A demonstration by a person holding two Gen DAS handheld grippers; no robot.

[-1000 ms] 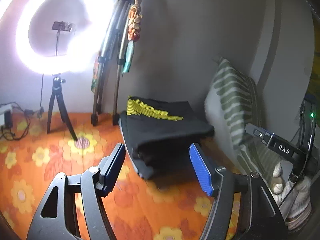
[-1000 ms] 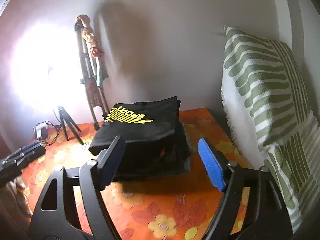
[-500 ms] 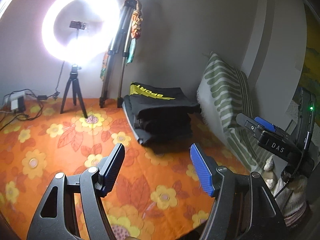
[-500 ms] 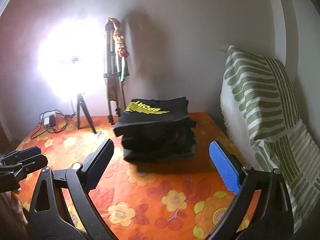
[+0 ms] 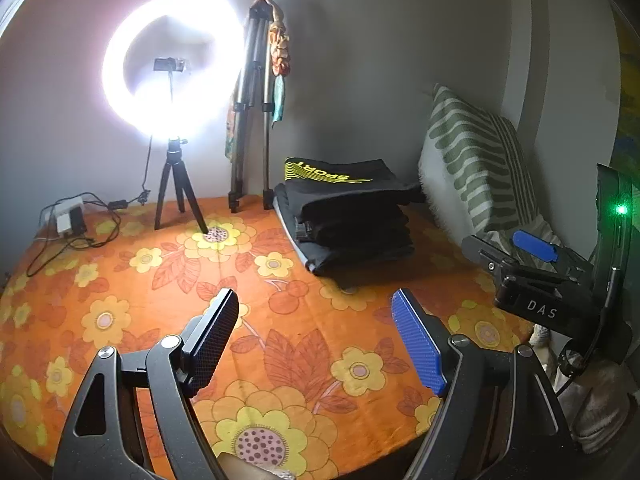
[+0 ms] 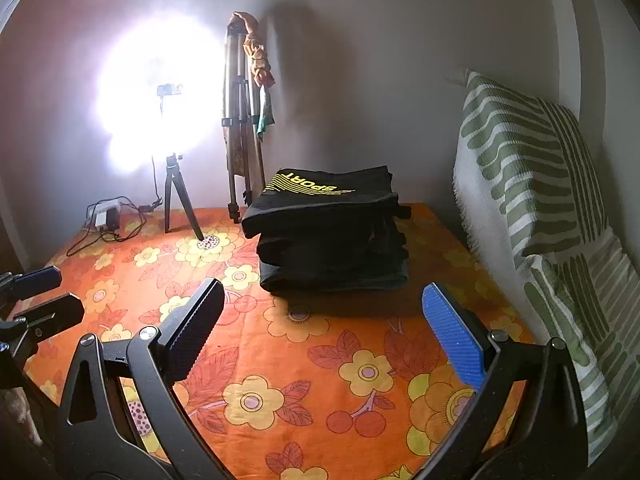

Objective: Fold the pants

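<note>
A stack of folded black pants [image 5: 348, 216] lies at the back of the orange flowered cloth [image 5: 280, 344], near the wall; the top piece bears yellow "SPORT" lettering. It also shows in the right wrist view [image 6: 328, 232]. My left gripper [image 5: 316, 336] is open and empty, well in front of the stack. My right gripper [image 6: 324, 328] is open and empty, in front of the stack too. The right gripper also shows at the right edge of the left wrist view [image 5: 532, 264], and the left gripper at the left edge of the right wrist view [image 6: 32, 300].
A lit ring light on a small tripod [image 5: 176, 184] stands at the back left, with a folded tripod [image 5: 252, 120] leaning on the wall beside it. A charger and cables [image 5: 68, 220] lie at the far left. A green striped pillow [image 6: 536, 208] leans along the right side.
Both grippers have drawn back from the folded stack toward the front of the cloth. The stack stays in place and now looks smaller and farther away.
</note>
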